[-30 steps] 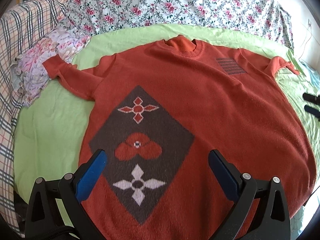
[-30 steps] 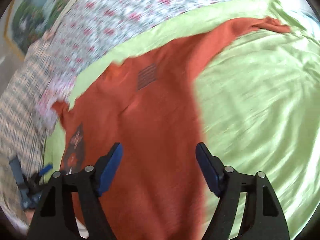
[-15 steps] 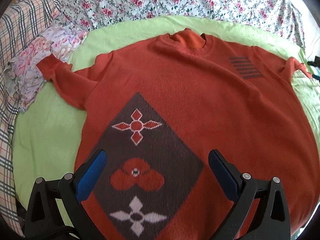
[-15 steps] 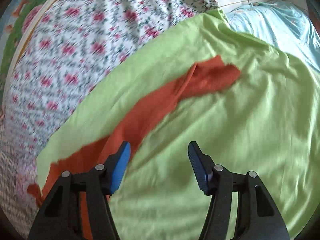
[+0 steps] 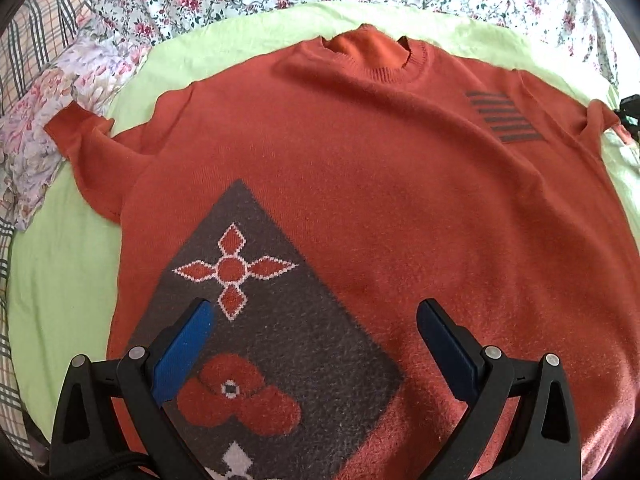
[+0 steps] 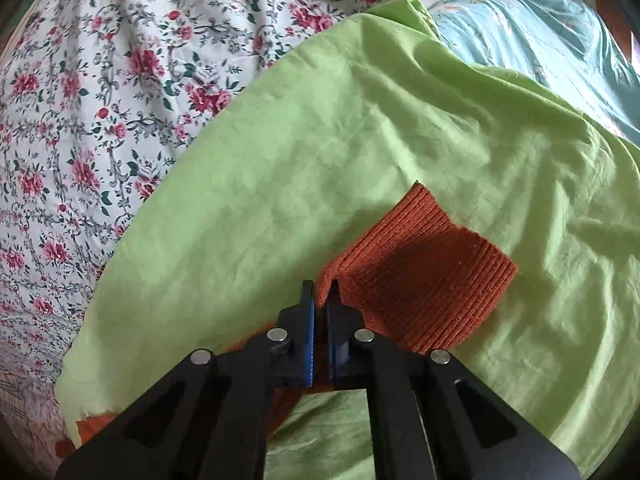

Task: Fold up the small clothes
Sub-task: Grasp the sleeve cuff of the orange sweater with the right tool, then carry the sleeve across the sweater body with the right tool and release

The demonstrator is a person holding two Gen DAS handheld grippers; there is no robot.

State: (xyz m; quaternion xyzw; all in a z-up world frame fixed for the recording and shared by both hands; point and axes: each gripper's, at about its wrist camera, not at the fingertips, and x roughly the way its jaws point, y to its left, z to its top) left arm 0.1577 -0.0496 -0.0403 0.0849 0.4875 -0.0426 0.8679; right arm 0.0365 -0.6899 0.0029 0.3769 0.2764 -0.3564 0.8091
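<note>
An orange-red knit sweater point(image 5: 360, 184) lies flat, front up, on a light green sheet point(image 5: 60, 280). It has a dark diamond panel with flower shapes and a striped patch near one shoulder. My left gripper point(image 5: 316, 320) hangs open above the diamond panel, nothing between its blue pads. In the right wrist view my right gripper point(image 6: 320, 300) is shut on the sweater's ribbed sleeve cuff point(image 6: 420, 276), pinching a fold of its edge. The right gripper point(image 5: 630, 106) also shows as a dark tip at the far right sleeve end in the left wrist view.
A floral bedspread point(image 6: 100, 100) runs along the far side of the green sheet point(image 6: 360, 120). A plaid cloth point(image 5: 36, 32) and a pale flowery fabric point(image 5: 48, 120) lie at the left. A light blue cover point(image 6: 540, 28) lies beyond the sheet on the right.
My right gripper swept along the sleeve to its cuff and closed on it. The left gripper moved forward and lower over the sweater, staying open.
</note>
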